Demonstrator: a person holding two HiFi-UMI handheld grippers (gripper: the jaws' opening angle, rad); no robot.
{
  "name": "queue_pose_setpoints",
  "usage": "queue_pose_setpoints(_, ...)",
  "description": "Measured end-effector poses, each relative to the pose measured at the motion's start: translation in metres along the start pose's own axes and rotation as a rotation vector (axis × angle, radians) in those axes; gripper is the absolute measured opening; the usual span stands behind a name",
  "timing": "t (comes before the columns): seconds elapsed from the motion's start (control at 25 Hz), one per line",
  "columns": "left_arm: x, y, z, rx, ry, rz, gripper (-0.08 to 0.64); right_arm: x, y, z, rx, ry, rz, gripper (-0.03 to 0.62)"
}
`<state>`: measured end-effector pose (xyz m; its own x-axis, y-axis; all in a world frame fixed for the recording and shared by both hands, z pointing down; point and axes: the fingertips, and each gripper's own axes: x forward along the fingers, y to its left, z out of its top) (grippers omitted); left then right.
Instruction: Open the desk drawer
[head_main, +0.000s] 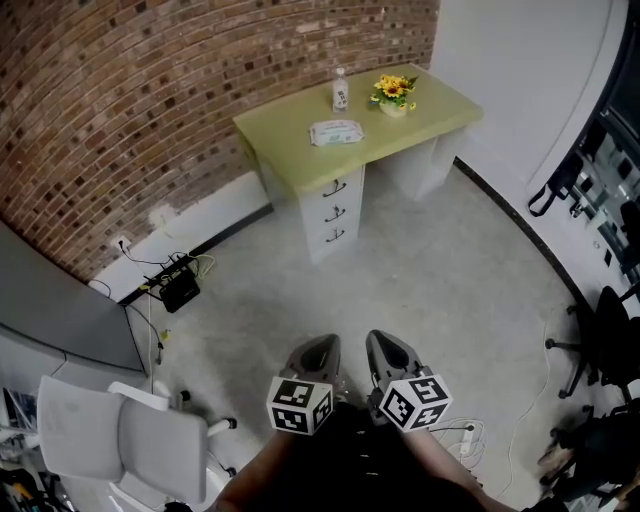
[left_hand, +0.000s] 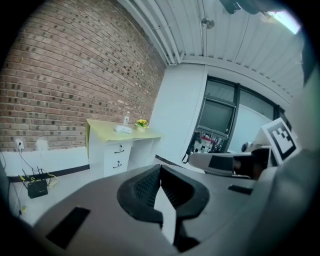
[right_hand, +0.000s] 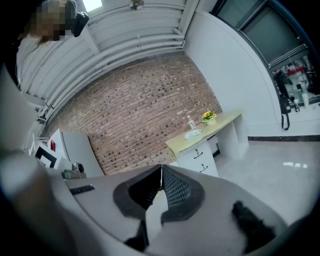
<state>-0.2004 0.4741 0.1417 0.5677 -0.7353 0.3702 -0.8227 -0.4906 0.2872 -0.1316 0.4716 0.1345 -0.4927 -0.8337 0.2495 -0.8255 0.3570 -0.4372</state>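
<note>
The desk (head_main: 400, 125) has a yellow-green top and stands against the brick wall, far ahead across the floor. Its white drawer unit (head_main: 333, 212) holds three shut drawers with dark handles, also seen in the left gripper view (left_hand: 119, 155) and the right gripper view (right_hand: 200, 157). My left gripper (head_main: 322, 347) and right gripper (head_main: 384, 342) hang side by side near my body, well short of the desk. Both are shut with nothing between the jaws, as their own views show: the left gripper (left_hand: 160, 167) and the right gripper (right_hand: 161, 167).
A small bottle (head_main: 340, 92), a pot of yellow flowers (head_main: 393, 95) and a flat pack (head_main: 336, 132) sit on the desk top. A black router (head_main: 180, 290) with cables lies by the wall. A white chair (head_main: 130, 430) stands at lower left, a dark office chair (head_main: 600, 345) at right.
</note>
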Motion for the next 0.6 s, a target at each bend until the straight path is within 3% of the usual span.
queue_pose_setpoints(0.32, -0.017, 0.014, -0.021, -0.035, 0.027, -0.01, 0.009, -0.006, 0.009, -0.016, 0.038, -0.005, -0.032, 0.012)
queue_pose_setpoints(0.6, -0.017, 0.023, -0.015, -0.071, 0.008, 0.002, 0.009, 0.002, 0.007, -0.017, 0.042, 0.021, -0.032, 0.012)
